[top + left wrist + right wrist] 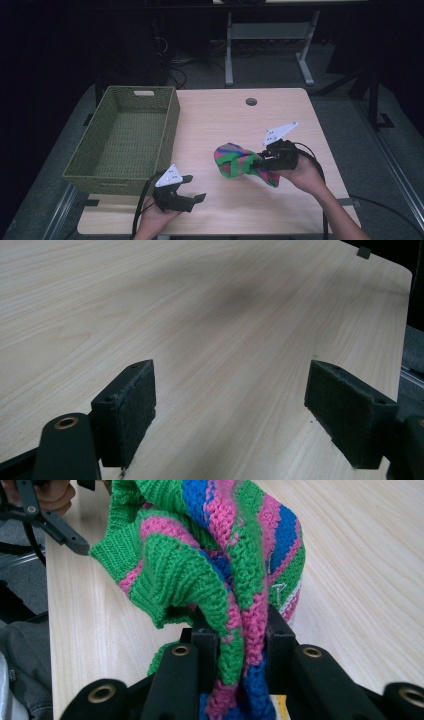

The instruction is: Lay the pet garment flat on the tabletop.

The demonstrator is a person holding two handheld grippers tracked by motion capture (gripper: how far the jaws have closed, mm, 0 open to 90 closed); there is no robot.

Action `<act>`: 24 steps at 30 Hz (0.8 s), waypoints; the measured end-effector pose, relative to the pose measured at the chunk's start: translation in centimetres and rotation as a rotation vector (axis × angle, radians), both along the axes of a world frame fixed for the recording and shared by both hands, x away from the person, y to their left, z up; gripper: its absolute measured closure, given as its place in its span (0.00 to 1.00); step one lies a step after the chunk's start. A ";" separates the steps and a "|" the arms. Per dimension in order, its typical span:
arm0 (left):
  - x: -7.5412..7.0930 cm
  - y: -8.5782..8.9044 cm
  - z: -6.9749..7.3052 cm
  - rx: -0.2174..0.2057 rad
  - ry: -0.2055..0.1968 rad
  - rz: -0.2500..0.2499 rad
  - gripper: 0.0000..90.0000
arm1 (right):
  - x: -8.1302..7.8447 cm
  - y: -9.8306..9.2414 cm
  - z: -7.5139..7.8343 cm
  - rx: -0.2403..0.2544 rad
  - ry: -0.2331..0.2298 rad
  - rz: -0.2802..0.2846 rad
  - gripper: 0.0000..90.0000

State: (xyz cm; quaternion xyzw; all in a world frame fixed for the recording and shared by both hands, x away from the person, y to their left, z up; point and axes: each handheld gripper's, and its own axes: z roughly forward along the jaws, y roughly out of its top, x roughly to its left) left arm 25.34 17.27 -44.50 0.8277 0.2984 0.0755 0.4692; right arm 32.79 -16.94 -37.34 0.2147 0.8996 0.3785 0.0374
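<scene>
Left gripper (192,188) agape; right gripper (261,161) clamped

Pale wooden table (220,125) with a green woven basket (125,140) at its left edge.

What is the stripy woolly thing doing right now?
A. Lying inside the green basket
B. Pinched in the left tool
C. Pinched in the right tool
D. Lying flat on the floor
C. In the right gripper view the right tool has its jaws closed on the stripy knitted cloth, while the left tool stands open over the bare table.
</scene>
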 end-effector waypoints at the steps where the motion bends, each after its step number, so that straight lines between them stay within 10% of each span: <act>1: 0.0 0.0 0.0 0.002 -0.002 -0.001 0.22 | -0.1 0.0 -0.1 -0.002 -0.002 0.000 0.81; 24: 0.0 0.3 0.1 -0.012 0.003 0.009 0.22 | -1.0 1.9 -4.3 -0.039 0.068 0.046 0.81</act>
